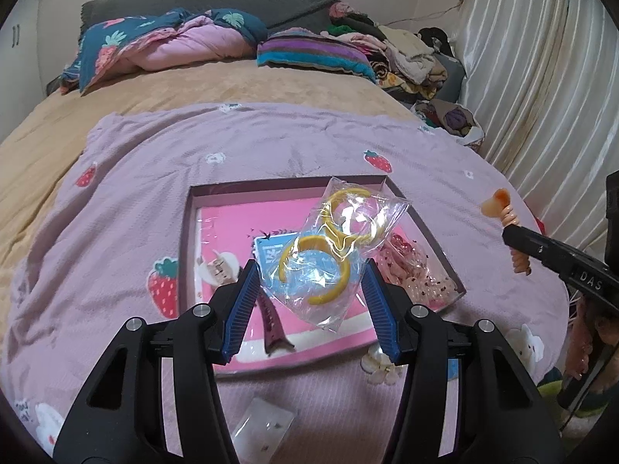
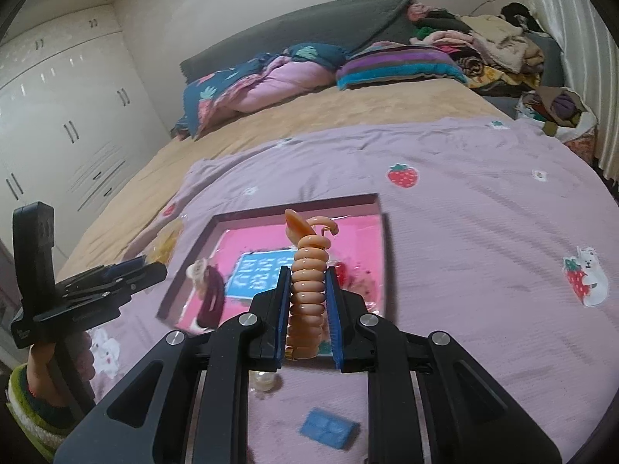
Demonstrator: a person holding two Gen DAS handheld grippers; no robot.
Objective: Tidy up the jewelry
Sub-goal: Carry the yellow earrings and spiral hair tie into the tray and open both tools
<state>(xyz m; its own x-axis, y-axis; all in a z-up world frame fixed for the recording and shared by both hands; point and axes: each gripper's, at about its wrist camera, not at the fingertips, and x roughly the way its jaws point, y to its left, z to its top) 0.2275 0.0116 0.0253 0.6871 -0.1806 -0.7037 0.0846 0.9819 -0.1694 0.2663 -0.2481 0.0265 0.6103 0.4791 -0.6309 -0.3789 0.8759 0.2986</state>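
In the left wrist view my left gripper (image 1: 309, 270) is shut on a clear plastic bag of yellow hoops (image 1: 321, 255), held above the shallow pink-lined box (image 1: 185, 232) on the lilac strawberry blanket. At the right edge my right gripper (image 1: 516, 232) holds an orange spiral hair tie (image 1: 503, 208) beside the box. In the right wrist view the right gripper (image 2: 307, 270) is shut on that spiral tie (image 2: 307, 290), which sticks up between the blue pads, over the box (image 2: 294, 207). The left gripper (image 2: 149, 266) shows at the left, held by a hand.
Inside the box lie a dark red hair clip (image 1: 271, 321), a beige claw clip (image 1: 216, 270) and a bag of pink pieces (image 1: 410, 270). On the blanket sit a clear packet (image 1: 267, 421), a white flower clip (image 1: 377, 363) and a small blue case (image 2: 329, 431). Pillows and piled clothes lie behind, curtains to the right.
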